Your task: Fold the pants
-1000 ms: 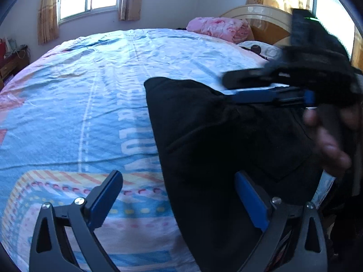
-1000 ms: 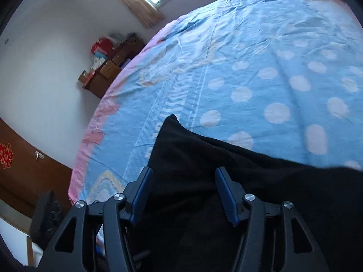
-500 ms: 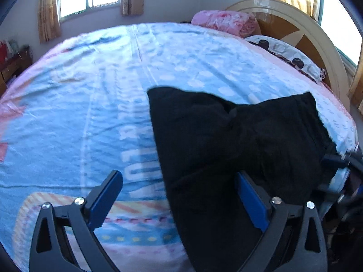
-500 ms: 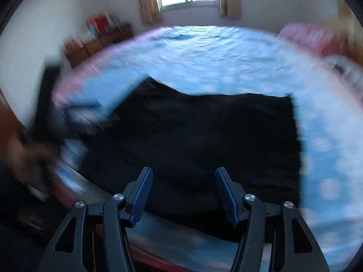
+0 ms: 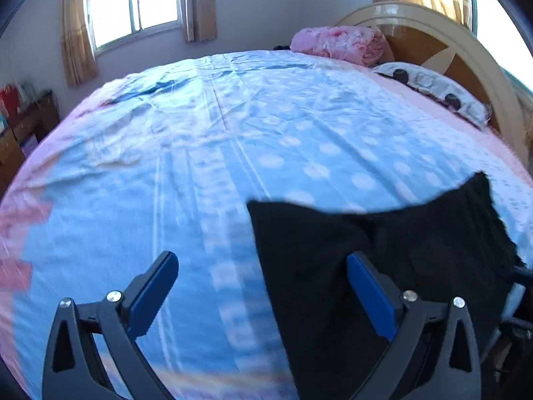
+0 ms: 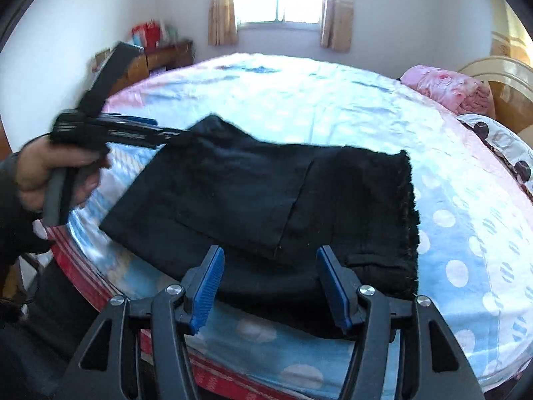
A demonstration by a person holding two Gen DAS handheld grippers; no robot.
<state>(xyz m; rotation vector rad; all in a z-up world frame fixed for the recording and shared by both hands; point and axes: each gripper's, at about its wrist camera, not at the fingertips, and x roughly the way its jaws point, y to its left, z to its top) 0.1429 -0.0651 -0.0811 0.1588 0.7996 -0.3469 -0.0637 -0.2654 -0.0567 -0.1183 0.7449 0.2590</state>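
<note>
The black pants (image 6: 253,200) lie folded in a flat rectangle on the blue dotted bed sheet (image 6: 333,100), close to the bed's near edge. My right gripper (image 6: 269,276) hovers open over their near edge, with nothing between its blue pads. A hand at the left holds my left gripper (image 6: 173,133), its tips at the pants' far left corner. In the left wrist view the left gripper (image 5: 263,276) is wide open; the left edge of the pants (image 5: 366,266) runs between its fingers, ungripped.
A pink quilt (image 5: 339,45) and a spotted pillow (image 5: 433,90) lie by the wooden headboard (image 5: 449,50) at the far right. A wooden cabinet (image 6: 160,60) with red items stands by the wall at the left. The bed's red-striped front edge (image 6: 233,380) runs below the pants.
The right gripper swung back from over the pants to the bed's near edge and left the left wrist view. The left gripper drew back and leftwards; the pants now sit lower right in its view.
</note>
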